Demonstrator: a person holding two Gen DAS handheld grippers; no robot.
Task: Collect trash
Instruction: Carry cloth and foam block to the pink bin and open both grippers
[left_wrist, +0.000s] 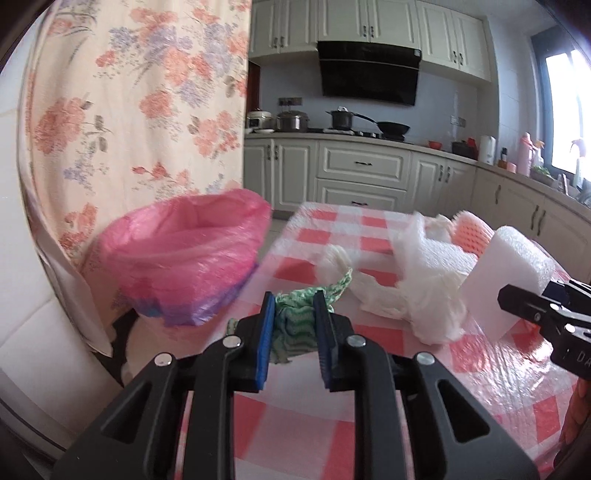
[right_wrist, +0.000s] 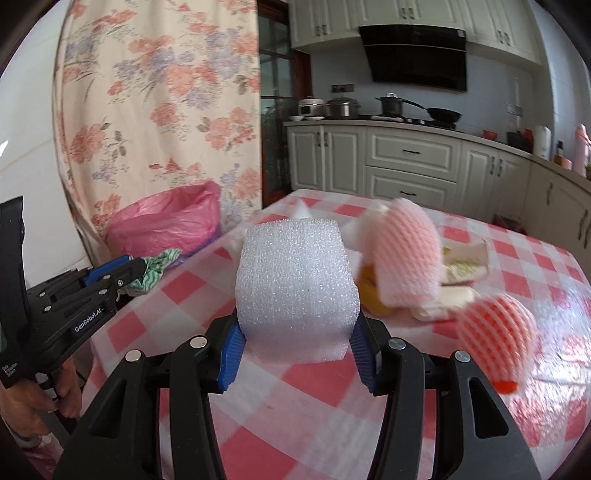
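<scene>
The bin (left_wrist: 192, 258) with its pink bag stands at the table's (left_wrist: 369, 424) edge, ready for trash. My right gripper (right_wrist: 295, 354) clamps the foam block (right_wrist: 295, 280); my left gripper (left_wrist: 295, 332) pinches the green rag (left_wrist: 299, 317), both lifted for carrying there.

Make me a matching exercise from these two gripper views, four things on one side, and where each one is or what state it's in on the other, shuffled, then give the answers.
Things:
1. crumpled green-and-white cloth
2. white foam block
3. bin lined with a pink plastic bag
4. pink foam fruit net

Places or states:
A. lying on the red-and-white checked tablecloth, held by neither gripper
B. clamped in the right gripper
C. standing beside the table, by the floral curtain
D. clamped in the left gripper

Pairs: 1-D, 2-B, 3-C, 4-A
</scene>
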